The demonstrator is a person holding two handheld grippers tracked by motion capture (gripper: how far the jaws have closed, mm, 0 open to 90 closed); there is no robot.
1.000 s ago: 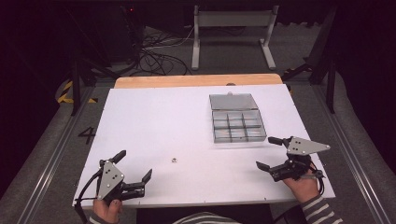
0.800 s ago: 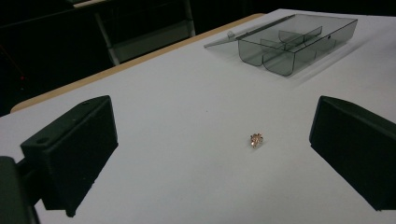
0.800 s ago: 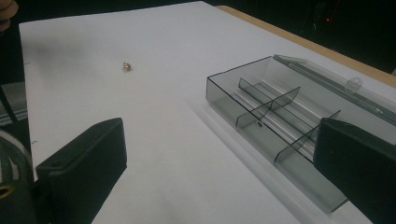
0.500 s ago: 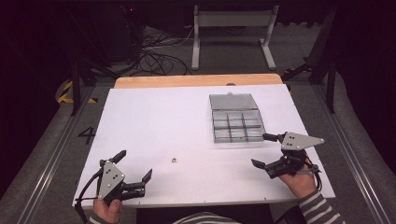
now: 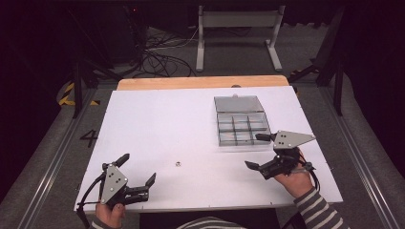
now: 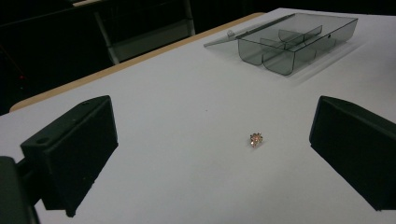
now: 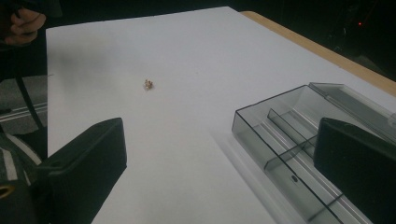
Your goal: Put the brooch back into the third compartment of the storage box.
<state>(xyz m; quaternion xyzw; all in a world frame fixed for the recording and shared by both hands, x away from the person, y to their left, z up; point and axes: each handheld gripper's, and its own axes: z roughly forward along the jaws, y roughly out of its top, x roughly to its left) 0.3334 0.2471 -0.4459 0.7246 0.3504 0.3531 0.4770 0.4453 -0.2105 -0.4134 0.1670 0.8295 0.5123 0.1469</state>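
A tiny brownish, toothed metal piece (image 5: 177, 163) (image 6: 256, 139) (image 7: 149, 84) lies alone on the white table (image 5: 162, 124). A clear grey compartment box (image 5: 240, 126) (image 6: 292, 39) (image 7: 299, 140) stands open at the right, its lid laid back. My left gripper (image 5: 137, 172) (image 6: 212, 158) rests near the front left edge, open and holding nothing, with the small piece ahead between its jaws. My right gripper (image 5: 258, 151) (image 7: 219, 172) hovers open and empty just in front of the box's near right corner.
A wooden strip (image 5: 200, 82) runs along the table's far edge. Beyond it stand a white metal frame (image 5: 239, 28) and loose cables (image 5: 162, 52) on the dark floor. A person's hand (image 7: 25, 21) shows far off in the right gripper view.
My right gripper has moved left and slightly forward toward the box's near corner. The left gripper and the small piece have stayed put.
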